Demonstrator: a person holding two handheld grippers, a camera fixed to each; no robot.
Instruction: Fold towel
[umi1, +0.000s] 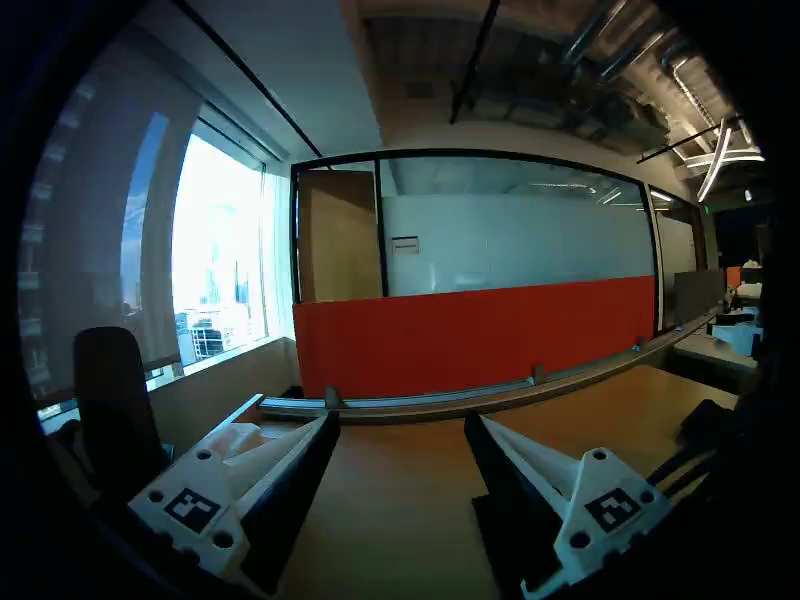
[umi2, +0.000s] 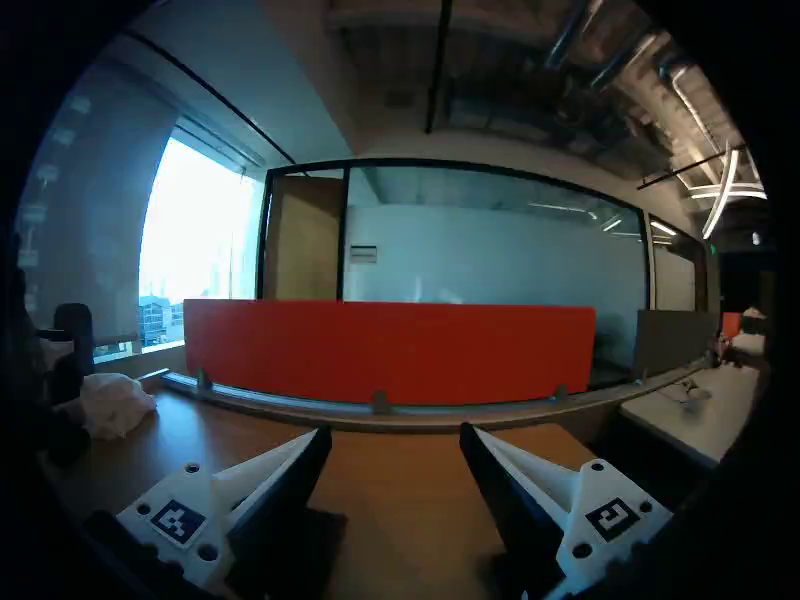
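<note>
Closest to us in the left gripper view, the left gripper (umi1: 400, 420) has its two white fingers spread wide, and between them we see only bare wooden desk (umi1: 400, 500); it has hold of nothing. Just behind the finger on the left side of that view, a crumpled white towel (umi1: 238, 440) lies on the desk, partly hidden by the finger and not touched by it.

In the right gripper view, the right gripper (umi2: 395, 432) is likewise wide open over the desktop, with nothing between its fingers. There we find the towel (umi2: 110, 405) bunched in a heap at the far left of the desk, well apart from the fingers.

Beyond both grippers, a metal rail runs along the far desk edge, and an orange partition (umi1: 470, 335) stands upright behind it. Above the partition we see a black-framed glass wall (umi1: 510, 225) with a wooden door (umi1: 337, 235) at its left end. A bright window (umi1: 215, 260) is on the left, with a black chair (umi1: 110, 395) below it. Exposed pipes and a strip light (umi1: 718, 160) hang from the ceiling.
</note>
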